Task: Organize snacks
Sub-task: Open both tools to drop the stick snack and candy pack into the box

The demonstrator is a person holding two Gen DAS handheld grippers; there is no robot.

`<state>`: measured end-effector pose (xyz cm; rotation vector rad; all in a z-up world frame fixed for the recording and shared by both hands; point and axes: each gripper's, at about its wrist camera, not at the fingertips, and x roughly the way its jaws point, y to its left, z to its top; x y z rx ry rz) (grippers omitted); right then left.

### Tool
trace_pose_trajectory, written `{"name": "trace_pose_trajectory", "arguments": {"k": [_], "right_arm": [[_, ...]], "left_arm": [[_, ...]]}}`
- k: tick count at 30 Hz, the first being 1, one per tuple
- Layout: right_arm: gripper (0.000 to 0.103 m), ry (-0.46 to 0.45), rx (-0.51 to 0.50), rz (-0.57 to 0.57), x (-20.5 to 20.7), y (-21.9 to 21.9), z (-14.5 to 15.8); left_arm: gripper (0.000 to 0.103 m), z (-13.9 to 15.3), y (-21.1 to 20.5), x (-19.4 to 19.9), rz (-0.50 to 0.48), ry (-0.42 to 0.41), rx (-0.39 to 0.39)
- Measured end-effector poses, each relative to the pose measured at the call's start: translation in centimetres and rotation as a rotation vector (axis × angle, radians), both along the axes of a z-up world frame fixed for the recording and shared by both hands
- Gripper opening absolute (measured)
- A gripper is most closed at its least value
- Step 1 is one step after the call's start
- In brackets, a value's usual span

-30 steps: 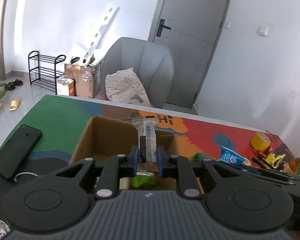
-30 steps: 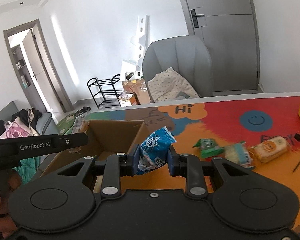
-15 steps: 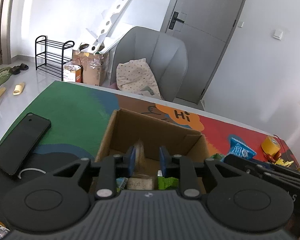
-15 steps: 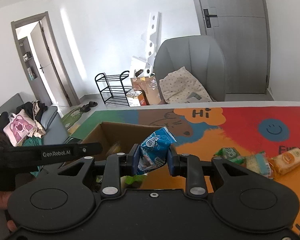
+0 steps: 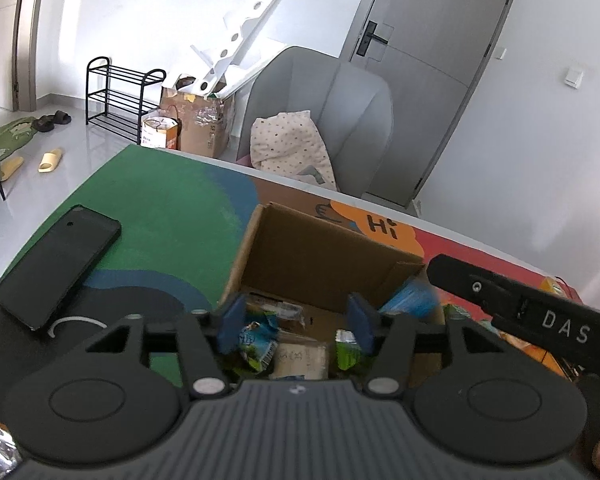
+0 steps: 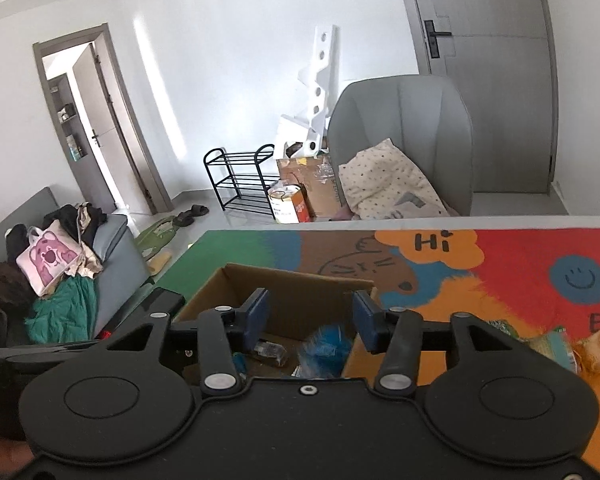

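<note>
An open cardboard box (image 5: 320, 256) stands on the colourful mat and holds several snack packets. My left gripper (image 5: 294, 322) is open and empty above the box's near side. My right gripper (image 6: 310, 316) is open and empty above the same box (image 6: 300, 300). A blue snack packet (image 6: 326, 348), blurred, is below the right gripper's jaws inside the box; it also shows in the left wrist view (image 5: 410, 300) at the box's right side. A clear-wrapped snack (image 6: 270, 350) lies on the box floor.
A black phone (image 5: 60, 266) lies on the mat left of the box. Several snack packets (image 6: 572, 346) lie on the mat to the right. The right gripper's body (image 5: 532, 316) reaches in from the right. A grey chair (image 5: 320, 120) stands behind the table.
Both grippers opened over the box. The left let go of the clear-wrapped snack and the right let go of the blue packet, which is dropping into the box. Both views tilted downward.
</note>
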<state>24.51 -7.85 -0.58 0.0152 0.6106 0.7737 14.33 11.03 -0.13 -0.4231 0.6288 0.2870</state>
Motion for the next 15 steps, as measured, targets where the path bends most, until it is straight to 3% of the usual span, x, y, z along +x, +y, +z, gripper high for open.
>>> {"name": "trace_pose_trajectory", "arguments": {"k": [3, 6, 15], "right_arm": [[0.052, 0.012, -0.006, -0.021, -0.1, -0.8, -0.3], [0.058, 0.021, -0.008, -0.045, -0.3, -1.9, -0.4], [0.071, 0.029, 0.015, -0.128, -0.4, -6.3, -0.7]], "left_arm": [[0.073, 0.1, -0.4, 0.0, -0.006, -0.008, 0.003], [0.079, 0.3, -1.0, 0.0, -0.008, -0.011, 0.022], [0.087, 0.7, -3.5, -0.1, -0.035, -0.024, 0.059]]}}
